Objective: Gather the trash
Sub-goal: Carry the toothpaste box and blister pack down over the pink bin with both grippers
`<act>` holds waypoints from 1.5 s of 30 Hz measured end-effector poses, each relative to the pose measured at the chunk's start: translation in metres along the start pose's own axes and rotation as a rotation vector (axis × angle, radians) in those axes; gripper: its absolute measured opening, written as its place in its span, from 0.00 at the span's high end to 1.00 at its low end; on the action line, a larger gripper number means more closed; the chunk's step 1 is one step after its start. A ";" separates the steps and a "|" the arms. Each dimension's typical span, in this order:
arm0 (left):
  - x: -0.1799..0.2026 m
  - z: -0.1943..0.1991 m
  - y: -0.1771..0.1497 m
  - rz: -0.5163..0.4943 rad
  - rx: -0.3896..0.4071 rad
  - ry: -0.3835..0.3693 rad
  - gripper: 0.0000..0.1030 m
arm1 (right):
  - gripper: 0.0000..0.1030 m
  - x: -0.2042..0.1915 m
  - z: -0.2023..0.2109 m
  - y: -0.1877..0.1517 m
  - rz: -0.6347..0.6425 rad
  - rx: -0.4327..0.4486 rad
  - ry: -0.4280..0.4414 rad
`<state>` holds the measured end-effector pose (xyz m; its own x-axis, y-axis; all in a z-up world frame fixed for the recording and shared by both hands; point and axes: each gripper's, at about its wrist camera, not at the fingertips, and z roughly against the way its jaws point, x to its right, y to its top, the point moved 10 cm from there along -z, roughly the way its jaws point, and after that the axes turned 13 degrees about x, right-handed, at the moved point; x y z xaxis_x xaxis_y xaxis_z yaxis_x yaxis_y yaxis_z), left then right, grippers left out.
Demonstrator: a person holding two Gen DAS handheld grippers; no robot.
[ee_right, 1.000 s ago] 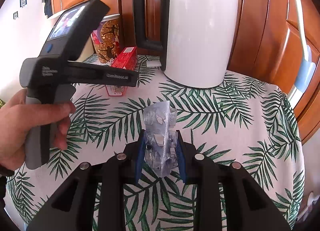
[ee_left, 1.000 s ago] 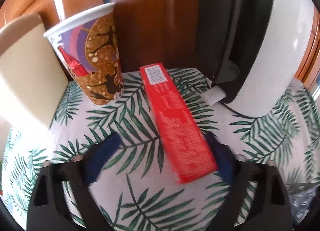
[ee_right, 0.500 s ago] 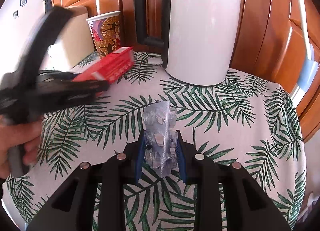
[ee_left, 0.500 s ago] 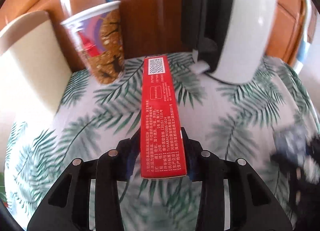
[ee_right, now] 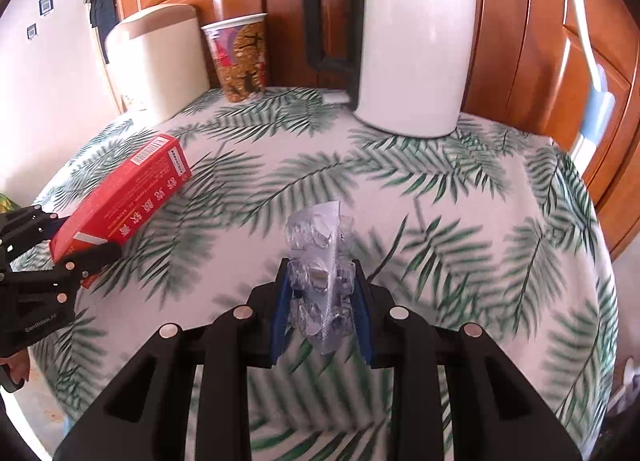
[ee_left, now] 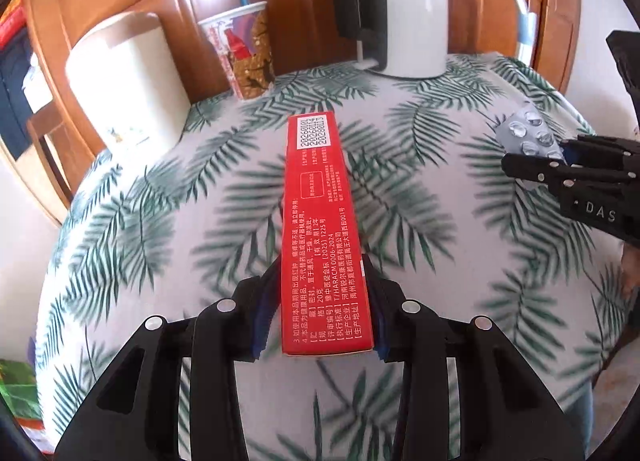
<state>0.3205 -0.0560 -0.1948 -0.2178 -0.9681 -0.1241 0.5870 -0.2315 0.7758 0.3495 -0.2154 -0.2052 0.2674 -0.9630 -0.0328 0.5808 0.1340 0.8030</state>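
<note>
A long red carton (ee_left: 320, 221) with white print is clamped between the blue pads of my left gripper (ee_left: 318, 301) and juts forward over the palm-leaf tablecloth (ee_left: 160, 229). In the right wrist view the same red carton (ee_right: 124, 197) hangs at the left in the left gripper (ee_right: 76, 241). My right gripper (ee_right: 320, 293) is shut on a crumpled clear blister pack (ee_right: 320, 261), held above the cloth. From the left wrist view the blister pack (ee_left: 528, 137) and right gripper (ee_left: 560, 165) appear at the right edge.
At the back of the table (ee_right: 460, 221) stand a white kettle with a black handle (ee_right: 412, 41), a patterned paper cup (ee_right: 240, 57) and a cream canister (ee_right: 156, 61). Brown wooden cabinet doors (ee_right: 540, 41) rise behind them. The table edge drops off at left and right.
My left gripper closed on the red carton, lifted it off the cloth and drew back from the cup and kettle. The right gripper also pulled back a little, still holding the blister pack.
</note>
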 end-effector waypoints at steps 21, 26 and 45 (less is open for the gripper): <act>0.004 0.090 -0.040 0.040 0.094 -0.039 0.63 | 0.73 -0.063 0.094 -0.037 0.011 0.096 0.024; 0.011 0.133 -0.061 0.034 0.120 -0.052 0.63 | 0.73 -0.086 0.130 -0.058 0.001 0.121 0.063; 0.079 0.174 -0.240 -0.006 -0.087 -0.173 0.63 | 0.73 -0.130 0.157 -0.214 -0.035 -0.022 0.122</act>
<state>0.0268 -0.0600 -0.2831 -0.3479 -0.9374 -0.0150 0.6489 -0.2523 0.7178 0.0696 -0.1558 -0.2798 0.3377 -0.9317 -0.1337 0.6077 0.1074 0.7869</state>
